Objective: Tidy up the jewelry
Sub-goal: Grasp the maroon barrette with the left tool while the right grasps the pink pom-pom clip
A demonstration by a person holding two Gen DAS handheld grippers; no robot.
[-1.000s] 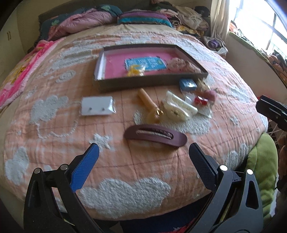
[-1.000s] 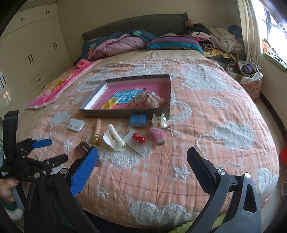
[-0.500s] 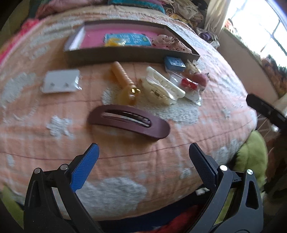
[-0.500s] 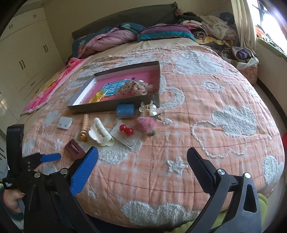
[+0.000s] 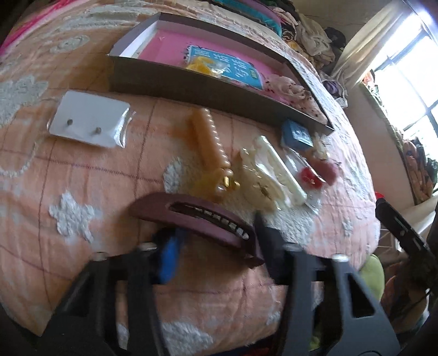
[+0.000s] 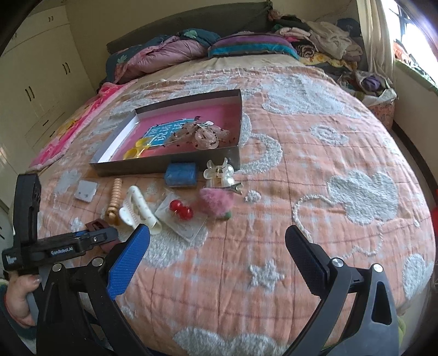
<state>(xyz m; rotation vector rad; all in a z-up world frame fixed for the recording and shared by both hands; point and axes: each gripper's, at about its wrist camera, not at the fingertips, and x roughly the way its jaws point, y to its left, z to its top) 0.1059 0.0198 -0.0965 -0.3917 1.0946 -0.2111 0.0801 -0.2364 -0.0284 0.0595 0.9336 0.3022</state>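
Nearest the left wrist camera, the left gripper (image 5: 216, 241) is reaching down at the near edge of the bed, its jaws having just been closing in around the dark maroon barrette (image 5: 197, 219), which is lying flat between them on the bedspread (image 6: 314, 164); whether the pads are pressing on it cannot be told through the blur. The right gripper (image 6: 219, 249) is hovering over bare quilt with its jaws standing wide and nothing between them. The surface is a peach quilted bedspread with pale tufted clouds and stars, spreading across the whole bed. Just beyond the barrette, the other pieces are lying in a loose row: a white earring card (image 5: 89, 123) to the left, an amber beaded clip (image 5: 210, 148), a cream claw clip (image 5: 271, 175), a red bauble pair on a clear card (image 6: 180, 209), a fuzzy pink clip (image 6: 216, 201), a pearly claw clip (image 6: 219, 172) and a small blue box (image 6: 180, 174). Behind them a shallow grey tray (image 6: 131, 167) with a pink floor is holding a blue card, something yellow and a speckled pink scrunchie. Farther off, rumpled bedding and pillows (image 6: 246, 45) are piling against a dark headboard (image 6: 186, 26), with cream wardrobe doors (image 6: 41, 68) on the left and a bright curtained window (image 6: 410, 30) on the right.
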